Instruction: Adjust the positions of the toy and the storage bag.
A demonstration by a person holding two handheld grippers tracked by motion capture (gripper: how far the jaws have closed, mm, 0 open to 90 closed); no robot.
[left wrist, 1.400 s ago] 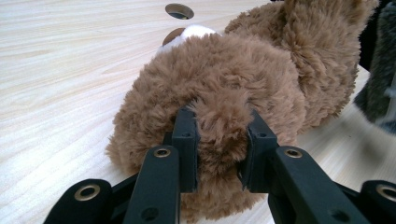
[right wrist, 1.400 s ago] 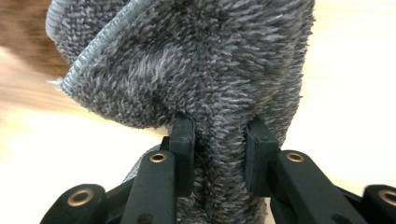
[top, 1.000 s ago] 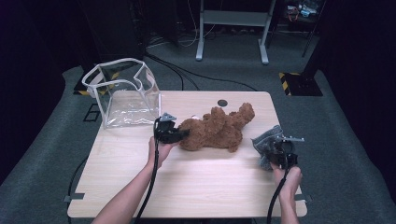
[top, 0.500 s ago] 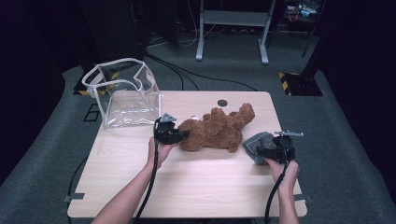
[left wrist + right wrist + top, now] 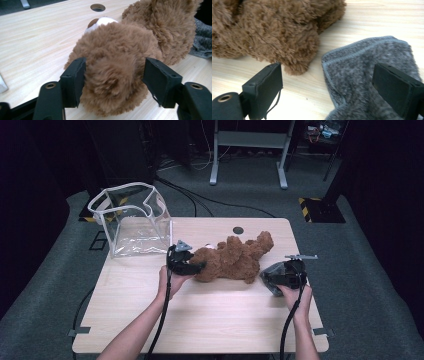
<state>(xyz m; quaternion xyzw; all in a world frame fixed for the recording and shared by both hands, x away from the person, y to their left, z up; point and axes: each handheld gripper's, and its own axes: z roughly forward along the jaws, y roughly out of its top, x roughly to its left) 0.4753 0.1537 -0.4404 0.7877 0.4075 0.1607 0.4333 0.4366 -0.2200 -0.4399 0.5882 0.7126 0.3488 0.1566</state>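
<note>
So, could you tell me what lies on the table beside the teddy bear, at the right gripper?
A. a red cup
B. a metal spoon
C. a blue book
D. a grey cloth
D: in the right gripper view a grey cloth lies flat on the table just beside the brown teddy bear, with the open right gripper over its edge.

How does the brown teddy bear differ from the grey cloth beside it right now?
The teddy bear is brown, shaggy and bulky; the grey cloth is short-napped, thin and has a stitched hem. The bear stretches across the middle of the table, while the cloth sits bunched near its right edge. The bear's end lies between the left tool's jaws; the cloth lies under the right tool. Both are soft and rest on the table.
</note>
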